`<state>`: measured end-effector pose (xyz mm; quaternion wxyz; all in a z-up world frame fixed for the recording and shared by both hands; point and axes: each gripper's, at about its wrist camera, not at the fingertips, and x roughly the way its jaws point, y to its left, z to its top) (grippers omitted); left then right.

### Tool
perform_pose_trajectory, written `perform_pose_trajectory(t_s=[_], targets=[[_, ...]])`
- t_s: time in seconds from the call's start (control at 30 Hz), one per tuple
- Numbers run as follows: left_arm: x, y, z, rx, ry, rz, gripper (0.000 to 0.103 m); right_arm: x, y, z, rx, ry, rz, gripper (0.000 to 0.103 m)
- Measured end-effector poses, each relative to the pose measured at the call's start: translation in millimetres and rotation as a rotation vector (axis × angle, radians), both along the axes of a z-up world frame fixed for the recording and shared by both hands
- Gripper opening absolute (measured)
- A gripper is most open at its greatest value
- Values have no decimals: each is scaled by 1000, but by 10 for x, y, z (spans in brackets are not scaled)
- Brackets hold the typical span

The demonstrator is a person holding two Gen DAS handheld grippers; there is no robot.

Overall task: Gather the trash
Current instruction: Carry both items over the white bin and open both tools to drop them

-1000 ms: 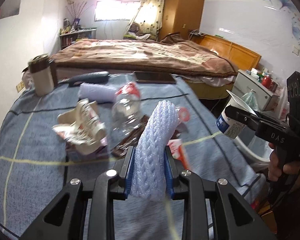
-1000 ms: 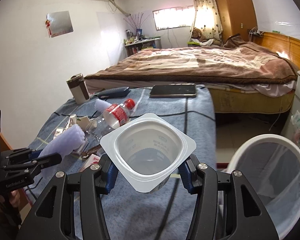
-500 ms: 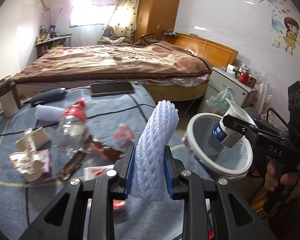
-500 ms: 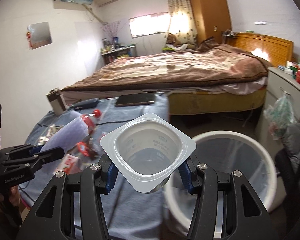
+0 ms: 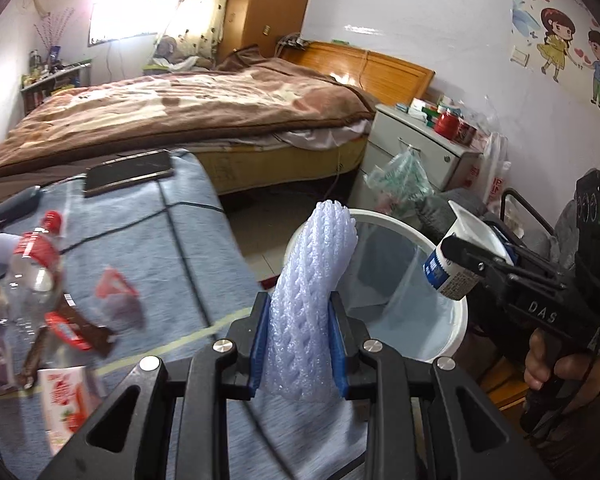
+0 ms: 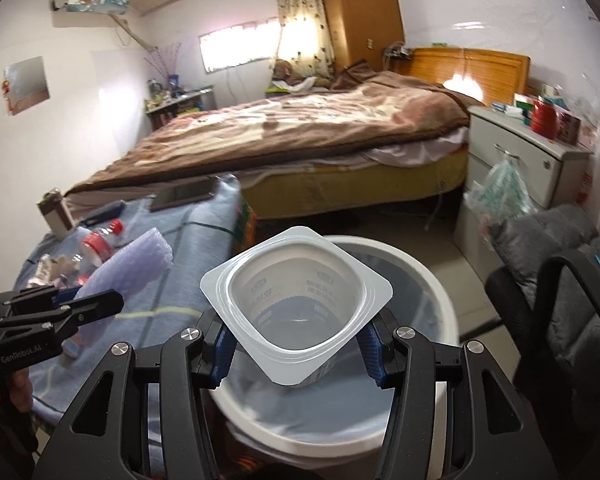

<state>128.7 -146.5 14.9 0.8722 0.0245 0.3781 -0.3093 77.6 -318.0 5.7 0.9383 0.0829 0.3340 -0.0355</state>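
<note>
Step in hand: carrying two pieces of trash from the tabletop [image 5: 188, 240] to the white bin [image 6: 440, 300]; judged well along for these two, with more litter left behind.
Right claw [image 6: 296, 344]: clamped partway on an empty yogurt cup [image 6: 296, 312], mouth toward the camera, held right above the bin's opening.
Left claw [image 5: 298, 344]: nearly closed, squeezing a purple foam net sleeve [image 5: 312, 280] that stands up from the pads; the bin's rim lies beyond it at about 2 o'clock.
Next move: the right claw likely needs only to part its pads so the cup drops; the left should travel further over the rim first.
Left on the tabletop: plastic bottle [image 5: 32, 264], wrappers [image 5: 72, 328], at 9 o'clock in the left view.
Risk: the light sleeve may cling to a pad.
</note>
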Motion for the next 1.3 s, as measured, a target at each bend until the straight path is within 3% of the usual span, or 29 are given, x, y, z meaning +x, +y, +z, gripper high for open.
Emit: perform_pose_trajectory(t_s=[0.43, 0.5, 0.57, 0.7, 1.17, 1.3], targets=[[74, -668, -219, 25, 88, -87, 32, 19, -344, -298, -28, 131, -56, 54], [84, -695, -251, 35, 94, -79, 48, 31, -346, -319, -38, 145, -56, 54], [114, -675, -287, 18, 120, -68, 59, 35, -349, -330, -34, 151, -51, 54], [102, -652, -295, 25, 116, -60, 60, 23, -390, -348, 2, 163, -69, 65], [-19, -180, -68, -16, 42, 9, 65, -99, -205, -151, 12, 65, -92, 66], [-107, 93, 28, 7, -39, 83, 67, -104, -27, -75, -2, 30, -73, 66]])
